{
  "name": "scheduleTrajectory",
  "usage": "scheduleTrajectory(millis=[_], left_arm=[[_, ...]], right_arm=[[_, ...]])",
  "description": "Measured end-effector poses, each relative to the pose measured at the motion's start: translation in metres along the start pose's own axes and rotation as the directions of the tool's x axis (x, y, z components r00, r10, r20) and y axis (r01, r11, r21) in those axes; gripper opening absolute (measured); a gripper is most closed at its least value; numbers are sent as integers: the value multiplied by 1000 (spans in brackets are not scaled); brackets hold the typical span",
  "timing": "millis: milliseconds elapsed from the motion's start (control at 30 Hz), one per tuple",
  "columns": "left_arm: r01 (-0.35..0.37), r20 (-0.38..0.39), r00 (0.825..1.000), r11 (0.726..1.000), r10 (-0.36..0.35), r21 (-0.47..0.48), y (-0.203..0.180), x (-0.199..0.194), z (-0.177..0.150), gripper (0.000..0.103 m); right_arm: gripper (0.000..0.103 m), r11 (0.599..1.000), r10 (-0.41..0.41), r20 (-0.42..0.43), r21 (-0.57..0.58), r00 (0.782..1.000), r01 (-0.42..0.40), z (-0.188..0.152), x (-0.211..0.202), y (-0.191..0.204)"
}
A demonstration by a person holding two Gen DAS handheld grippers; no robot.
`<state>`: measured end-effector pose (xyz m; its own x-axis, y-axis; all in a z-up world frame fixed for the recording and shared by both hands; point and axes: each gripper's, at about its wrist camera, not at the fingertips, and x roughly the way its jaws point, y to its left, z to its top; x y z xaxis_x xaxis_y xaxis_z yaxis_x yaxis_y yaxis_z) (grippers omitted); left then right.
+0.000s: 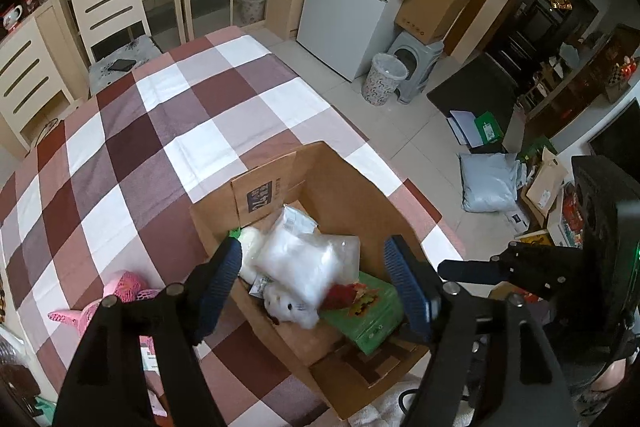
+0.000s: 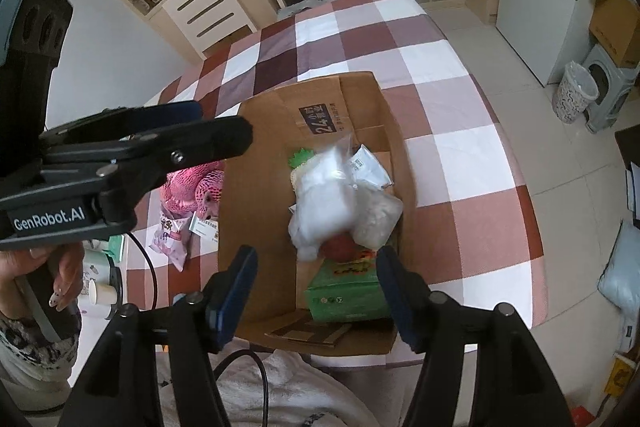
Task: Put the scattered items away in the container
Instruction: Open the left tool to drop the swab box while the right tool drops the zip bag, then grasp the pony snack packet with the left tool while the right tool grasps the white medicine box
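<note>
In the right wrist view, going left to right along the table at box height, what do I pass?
Left gripper → pink mesh item on the checked tablecloth → cardboard box, near wall → white plastic bag inside it → grey-white pouch → bare tablecloth.

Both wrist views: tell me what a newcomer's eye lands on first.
The open cardboard box on the checked tablecloth, stuffed with a blurred white plastic bag and a green carton. Beside the box, pink netting lies on the cloth. Both hand-held grippers hang open above.
</note>
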<state>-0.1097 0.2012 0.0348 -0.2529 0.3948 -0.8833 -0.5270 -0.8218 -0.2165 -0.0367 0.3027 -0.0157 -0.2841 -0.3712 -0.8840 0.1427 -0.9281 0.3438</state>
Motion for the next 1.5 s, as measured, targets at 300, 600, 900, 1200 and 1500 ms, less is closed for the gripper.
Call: scheduleTrajectory(millis=[300, 600, 900, 1200, 1500], left_arm=[[-4, 1, 1000, 1000, 4, -25, 11, -4, -8, 75], [-20, 9, 1000, 996, 21, -82, 33, -14, -24, 75], [-127, 19, 990, 960, 137, -251, 104, -39, -87, 78], [-286, -109, 955, 759, 276, -586, 227, -60, -209, 78], [-248, -171, 969, 675, 181, -695, 263, -24, -281, 78]], right_arm=[[64, 1000, 10, -9, 0, 1000, -10, 1, 2, 6], [64, 999, 20, -25, -47, 1000, -21, 5, 7, 26], [63, 991, 42, -54, -124, 998, -48, 10, 17, 59], [64, 957, 98, -123, -261, 987, -128, 11, 41, 120], [64, 846, 46, -250, -505, 967, -171, -8, 99, 215]])
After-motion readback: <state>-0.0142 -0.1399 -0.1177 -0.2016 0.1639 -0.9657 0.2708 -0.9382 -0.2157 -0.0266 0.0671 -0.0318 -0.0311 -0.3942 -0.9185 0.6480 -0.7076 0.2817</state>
